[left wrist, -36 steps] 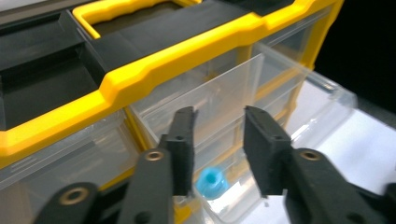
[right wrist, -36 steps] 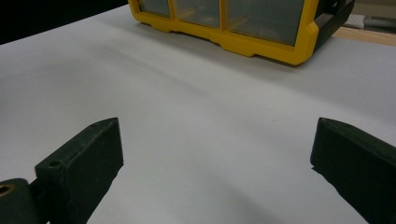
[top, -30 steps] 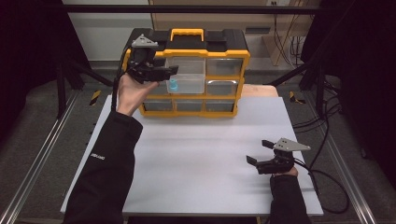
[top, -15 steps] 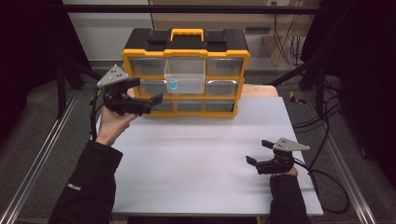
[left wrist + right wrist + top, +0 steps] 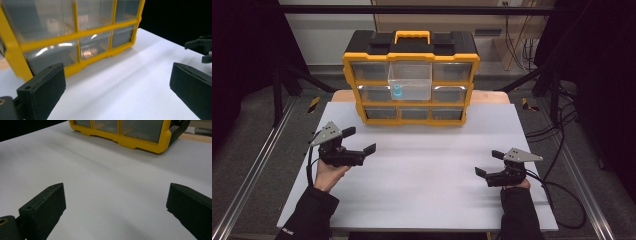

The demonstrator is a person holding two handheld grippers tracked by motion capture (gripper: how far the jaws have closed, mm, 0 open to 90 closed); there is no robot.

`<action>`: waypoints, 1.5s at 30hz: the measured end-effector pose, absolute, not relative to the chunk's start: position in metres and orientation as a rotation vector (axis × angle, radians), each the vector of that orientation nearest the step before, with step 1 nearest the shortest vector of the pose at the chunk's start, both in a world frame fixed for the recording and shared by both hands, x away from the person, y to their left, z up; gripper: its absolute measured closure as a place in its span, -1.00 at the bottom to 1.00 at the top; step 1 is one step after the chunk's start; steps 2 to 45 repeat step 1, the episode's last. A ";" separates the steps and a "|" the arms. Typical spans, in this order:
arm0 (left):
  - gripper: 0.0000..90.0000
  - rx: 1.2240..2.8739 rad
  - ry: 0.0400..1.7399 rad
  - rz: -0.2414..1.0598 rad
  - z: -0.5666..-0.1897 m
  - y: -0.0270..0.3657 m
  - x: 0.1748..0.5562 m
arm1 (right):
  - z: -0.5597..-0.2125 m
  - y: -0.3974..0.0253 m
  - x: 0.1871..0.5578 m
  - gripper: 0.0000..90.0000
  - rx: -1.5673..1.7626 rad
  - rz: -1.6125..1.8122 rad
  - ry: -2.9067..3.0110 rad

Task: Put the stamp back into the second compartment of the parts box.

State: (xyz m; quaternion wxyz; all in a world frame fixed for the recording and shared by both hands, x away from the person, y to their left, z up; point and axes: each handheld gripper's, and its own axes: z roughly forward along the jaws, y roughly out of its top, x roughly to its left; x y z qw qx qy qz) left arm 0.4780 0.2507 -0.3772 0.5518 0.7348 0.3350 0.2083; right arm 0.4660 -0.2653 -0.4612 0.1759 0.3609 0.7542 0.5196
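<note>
A yellow and black drawer organizer (image 5: 411, 80) stands at the back of the white table (image 5: 422, 175). Its top middle clear drawer (image 5: 410, 82) is pulled out, and a small blue object (image 5: 397, 92) lies inside it. My left gripper (image 5: 360, 140) hovers low over the table's left side, open and empty, in front of the organizer's lower left corner (image 5: 75, 45). My right gripper (image 5: 490, 163) rests near the table's right front, open and empty. In the right gripper view the organizer's bottom row (image 5: 130, 132) lies far ahead. The other gripper (image 5: 201, 47) appears at the right edge of the left gripper view.
Metal rails (image 5: 257, 165) run along both sides of the table. Cables (image 5: 562, 195) trail off the right edge. A wooden board (image 5: 492, 96) lies under the organizer's back. White table surface stretches between the two grippers.
My left gripper has drawn back from the organizer's top left drawers, down and toward the near left of the table. The right gripper has stayed put.
</note>
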 end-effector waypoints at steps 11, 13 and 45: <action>-1.00 1.741 0.755 0.519 -0.381 0.253 0.480 | -0.461 -0.265 0.466 -0.94 1.018 1.470 2.134; -1.00 1.741 0.755 0.519 -0.381 0.253 0.480 | -0.461 -0.265 0.466 -0.94 1.018 1.470 2.134; -1.00 1.741 0.755 0.519 -0.381 0.253 0.480 | -0.461 -0.265 0.466 -0.94 1.018 1.470 2.134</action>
